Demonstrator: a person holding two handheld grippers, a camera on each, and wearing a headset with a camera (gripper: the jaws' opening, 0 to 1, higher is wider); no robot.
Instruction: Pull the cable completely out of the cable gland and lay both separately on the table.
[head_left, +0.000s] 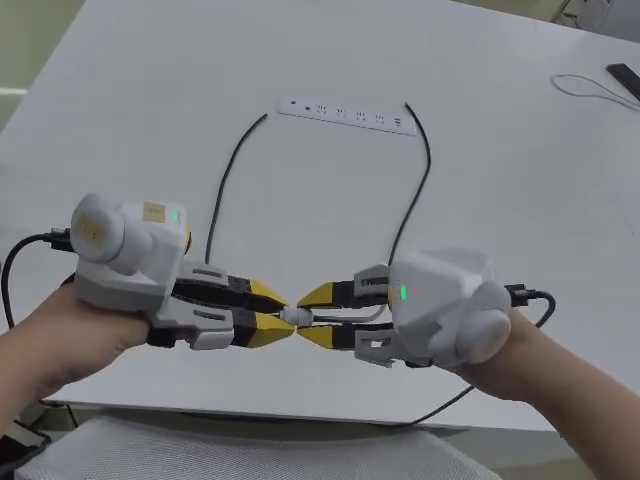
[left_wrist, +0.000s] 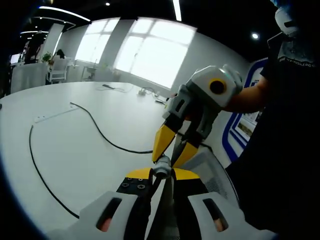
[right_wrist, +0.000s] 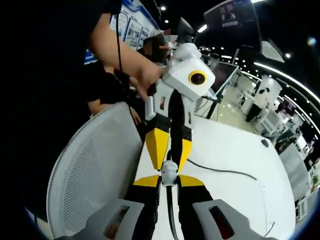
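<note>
Gripping cable gland (head_left: 296, 317) from both sides, left tongs (left_wrist: 161, 173) and right tongs (right_wrist: 169, 180) clenched, cable (right_wrist: 170, 202) threaded inside

A white table (head_left: 140, 90) carries a white power strip (head_left: 345, 114) near its far edge, lying crosswise. Toward the far right corner a thin pale wire (head_left: 590, 90) lies in a loop. Just beyond it is a flat black item (head_left: 625, 75), cut off by the frame. A grey mesh chair (head_left: 230, 450) stands against the near edge. In the left gripper view, tall bright windows (left_wrist: 150, 55) line the wall beyond the table, under a strip light (left_wrist: 176, 9). In the right gripper view, blue-and-white boards (right_wrist: 127, 27) hang on the wall behind the chair.
</note>
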